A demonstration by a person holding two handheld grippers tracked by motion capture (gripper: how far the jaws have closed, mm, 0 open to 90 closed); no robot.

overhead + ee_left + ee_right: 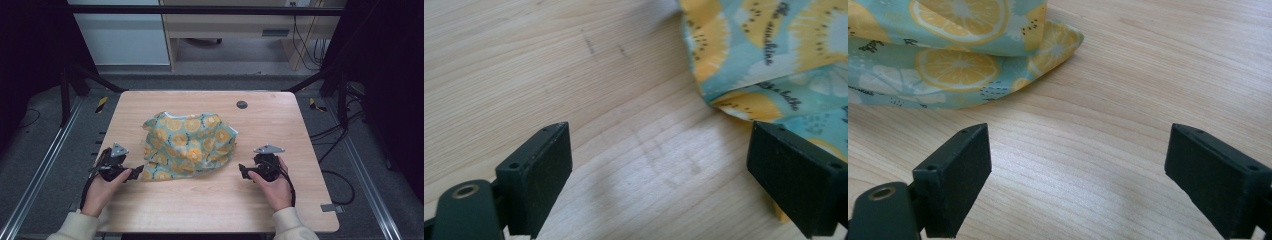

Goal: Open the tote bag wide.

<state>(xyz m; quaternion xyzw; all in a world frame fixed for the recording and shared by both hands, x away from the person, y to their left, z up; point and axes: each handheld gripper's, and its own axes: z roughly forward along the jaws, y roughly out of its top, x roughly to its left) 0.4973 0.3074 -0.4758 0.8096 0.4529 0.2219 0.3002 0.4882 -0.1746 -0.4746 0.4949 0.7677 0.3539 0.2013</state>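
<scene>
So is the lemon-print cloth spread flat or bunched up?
Bunched up: the cloth lies rumpled, with edges doubled over in layers, on the table.

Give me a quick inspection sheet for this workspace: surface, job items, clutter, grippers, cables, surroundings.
Surface: light wooden table, faint scuff marks, dark round insert near the far edge.
Job's things: crumpled lemon-print cloth, mid-table, in neither gripper.
Clutter: nothing seen.
Grippers: left gripper open, at the cloth's near-left corner; right gripper open, just off its right edge, bare wood between the jaws.
Cables: one trails from each gripper; more lie on the floor at right.
Surroundings: dark metal frame, desk behind.
</scene>
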